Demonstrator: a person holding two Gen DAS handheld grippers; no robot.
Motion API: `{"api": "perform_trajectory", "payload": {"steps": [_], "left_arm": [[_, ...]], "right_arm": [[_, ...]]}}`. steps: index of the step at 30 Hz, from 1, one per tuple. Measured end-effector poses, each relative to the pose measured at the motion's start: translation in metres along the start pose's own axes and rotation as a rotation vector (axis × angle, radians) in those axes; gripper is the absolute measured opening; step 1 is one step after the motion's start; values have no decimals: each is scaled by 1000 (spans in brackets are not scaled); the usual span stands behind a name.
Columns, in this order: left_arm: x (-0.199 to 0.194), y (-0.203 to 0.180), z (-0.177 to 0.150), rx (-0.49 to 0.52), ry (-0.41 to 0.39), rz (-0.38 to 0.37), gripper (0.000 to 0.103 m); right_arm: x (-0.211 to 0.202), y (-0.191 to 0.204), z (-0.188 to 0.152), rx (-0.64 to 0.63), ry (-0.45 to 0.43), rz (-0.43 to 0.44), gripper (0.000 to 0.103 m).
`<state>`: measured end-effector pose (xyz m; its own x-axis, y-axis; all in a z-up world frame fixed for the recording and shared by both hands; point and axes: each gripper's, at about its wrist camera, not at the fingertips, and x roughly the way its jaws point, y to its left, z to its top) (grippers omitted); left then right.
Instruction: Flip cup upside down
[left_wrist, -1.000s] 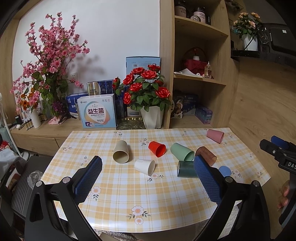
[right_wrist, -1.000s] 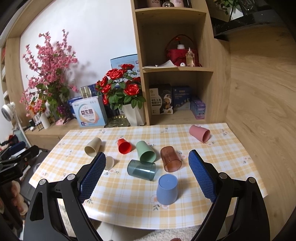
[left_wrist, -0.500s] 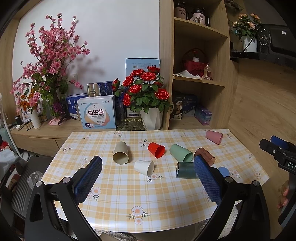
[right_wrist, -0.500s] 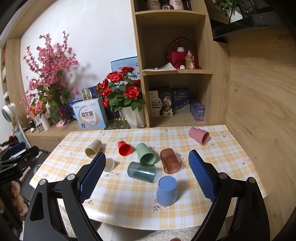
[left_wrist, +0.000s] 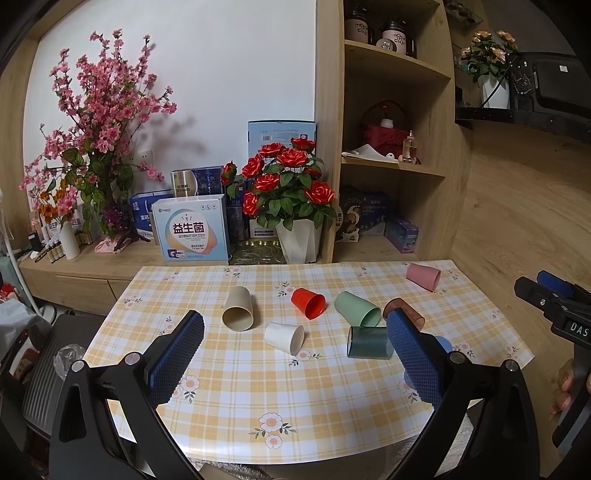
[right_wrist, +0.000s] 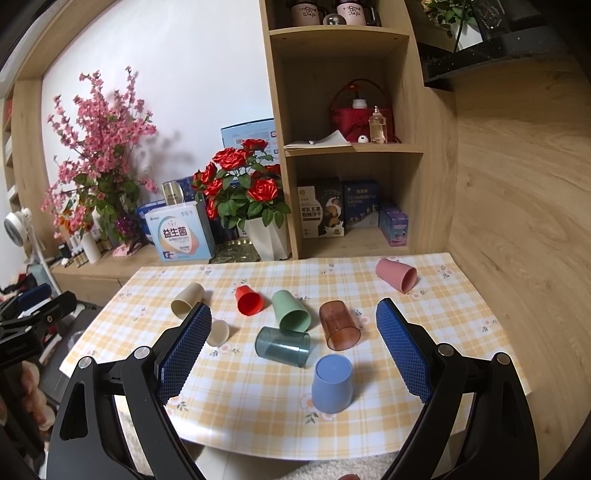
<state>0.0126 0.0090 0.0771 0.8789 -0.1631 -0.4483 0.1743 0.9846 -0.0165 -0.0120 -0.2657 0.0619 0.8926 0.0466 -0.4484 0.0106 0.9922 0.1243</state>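
While both grippers hang above the near edge of the table (right_wrist: 369, 435) with jaws spread wide and empty, one cup is already inverted: the blue cup (right_wrist: 332, 384) stands mouth down near that edge, between the fingers of the right gripper (right_wrist: 293, 354) in its view. Seven remain on their sides: the teal cup (right_wrist: 283, 346), brown cup (right_wrist: 339, 325), green cup (right_wrist: 291, 311), red cup (right_wrist: 249, 300) and white cup (left_wrist: 284, 338) clustered mid-table, the beige cup (left_wrist: 239, 314) toward the left edge, and the pink cup (right_wrist: 396, 275) alone at the far right corner. By my judgement the task is barely begun. The left gripper (left_wrist: 295, 350) faces the white cup with open cloth before it. Teal, green and brown lie close together, leaving little jaw room. The near strip and the left side offer clear setting-down room.
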Motion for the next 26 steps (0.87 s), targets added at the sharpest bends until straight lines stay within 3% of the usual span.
{"api": "perform_trajectory", "payload": {"steps": [26], "left_arm": [[1, -1, 3, -11, 17, -5, 97]], "right_arm": [[-2, -1, -1, 1, 1, -1, 88]]}}
